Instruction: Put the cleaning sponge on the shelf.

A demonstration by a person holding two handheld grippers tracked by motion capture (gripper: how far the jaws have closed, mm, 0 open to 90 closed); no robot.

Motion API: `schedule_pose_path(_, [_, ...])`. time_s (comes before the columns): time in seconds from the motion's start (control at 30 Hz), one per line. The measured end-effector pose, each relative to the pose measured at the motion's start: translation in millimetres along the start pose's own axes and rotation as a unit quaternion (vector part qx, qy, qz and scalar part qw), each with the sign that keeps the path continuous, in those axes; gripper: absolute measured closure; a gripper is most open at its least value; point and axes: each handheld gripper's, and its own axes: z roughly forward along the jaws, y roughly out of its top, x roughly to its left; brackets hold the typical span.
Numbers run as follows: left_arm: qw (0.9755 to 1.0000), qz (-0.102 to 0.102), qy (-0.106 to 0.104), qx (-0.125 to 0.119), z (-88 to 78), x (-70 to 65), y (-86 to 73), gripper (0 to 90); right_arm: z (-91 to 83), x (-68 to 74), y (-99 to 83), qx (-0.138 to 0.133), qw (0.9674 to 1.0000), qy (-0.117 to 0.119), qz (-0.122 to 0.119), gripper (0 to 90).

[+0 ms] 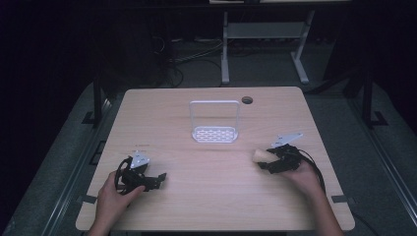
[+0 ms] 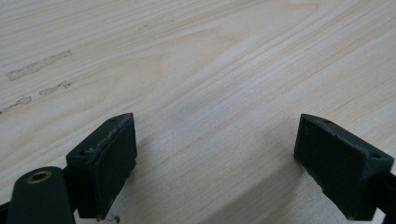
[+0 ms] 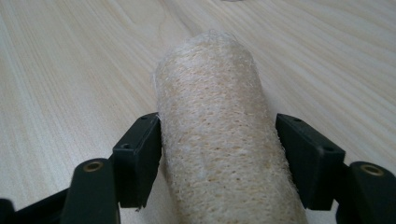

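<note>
Your right gripper [image 3: 219,154] clamps the loofah [image 3: 219,140]; the left gripper [image 2: 215,158] gapes empty, and the far white rack [image 1: 214,133] awaits.

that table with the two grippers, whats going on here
A person sits at a wooden table with a gripper in each hand. The right gripper is shut on a beige loofah, held low over the table's right side. The left gripper is open with nothing between its jaws, near the table's left front. A white rack stands untouched at the middle of the table, apart from both.
</note>
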Motion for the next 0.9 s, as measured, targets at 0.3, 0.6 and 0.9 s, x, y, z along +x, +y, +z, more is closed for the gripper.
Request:
schedule_pose_path(0.3, [1.0000, 0.000, 0.000, 0.000, 0.0, 0.0, 0.0, 12.6, -1.0, 0.9, -0.4, 0.000, 1.0000, 0.000, 0.002, 36.8])
schedule_pose_path(0.6, [1.0000, 0.000, 0.000, 0.000, 0.0, 0.0, 0.0, 12.5, -3.5, 2.7, 1.6, -0.004, 1.0000, 0.000, 0.003, 37.0])
schedule_pose_path(0.9, [1.0000, 0.000, 0.000, 0.000, 0.0, 0.0, 0.0, 12.6, -10.4, 9.9, 9.6, -0.018, 0.9998, 0.001, 0.004, 37.0])
